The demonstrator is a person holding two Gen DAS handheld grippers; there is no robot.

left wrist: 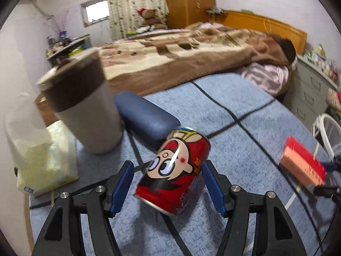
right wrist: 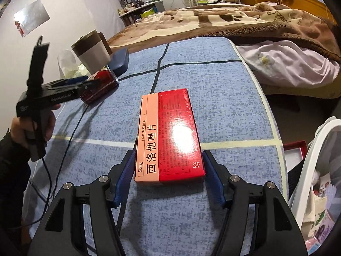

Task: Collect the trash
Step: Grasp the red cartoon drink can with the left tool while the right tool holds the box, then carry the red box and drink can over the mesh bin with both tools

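Note:
A red drink can with a cartoon face lies tilted between the fingers of my left gripper. The jaws are open around it, with a gap on the left side. The can also shows in the right wrist view, with the left gripper at it. A red and pink medicine box lies flat on the blue cloth, its near end between the fingers of my right gripper. Both pads sit at its sides. The box also shows at the right of the left wrist view.
A grey tumbler, a dark blue case and a tissue pack stand on the blue-covered table. A white basket with trash sits at the table's right. A bed with a brown blanket lies beyond.

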